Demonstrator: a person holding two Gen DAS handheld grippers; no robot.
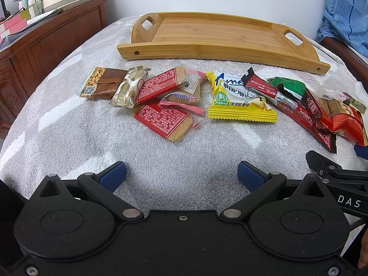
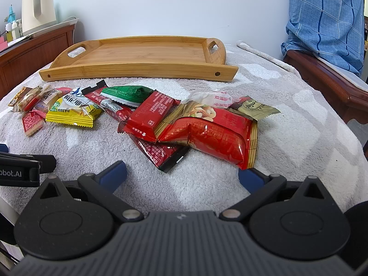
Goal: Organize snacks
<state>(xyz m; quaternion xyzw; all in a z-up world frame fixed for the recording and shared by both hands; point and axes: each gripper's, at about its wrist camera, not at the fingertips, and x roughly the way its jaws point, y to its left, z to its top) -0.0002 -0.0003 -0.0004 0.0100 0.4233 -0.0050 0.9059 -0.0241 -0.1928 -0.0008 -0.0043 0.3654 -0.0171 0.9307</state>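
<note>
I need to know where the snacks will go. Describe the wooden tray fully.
The wooden tray is a shallow rectangle of light, bamboo-like strips with raised walls, a cut-out handle at each curved end and a dark screw head near each end of its near wall. It lies flat and empty on the grey towel, behind the snack packets, which lie apart from it.

The tray (image 2: pixel 147 53) is smooth bamboo-like wood; the blanket (image 1: pixel 184 156) is fluffy grey cloth; the red packet (image 2: pixel 214 135) seems glossy plastic foil, crinkled
</note>
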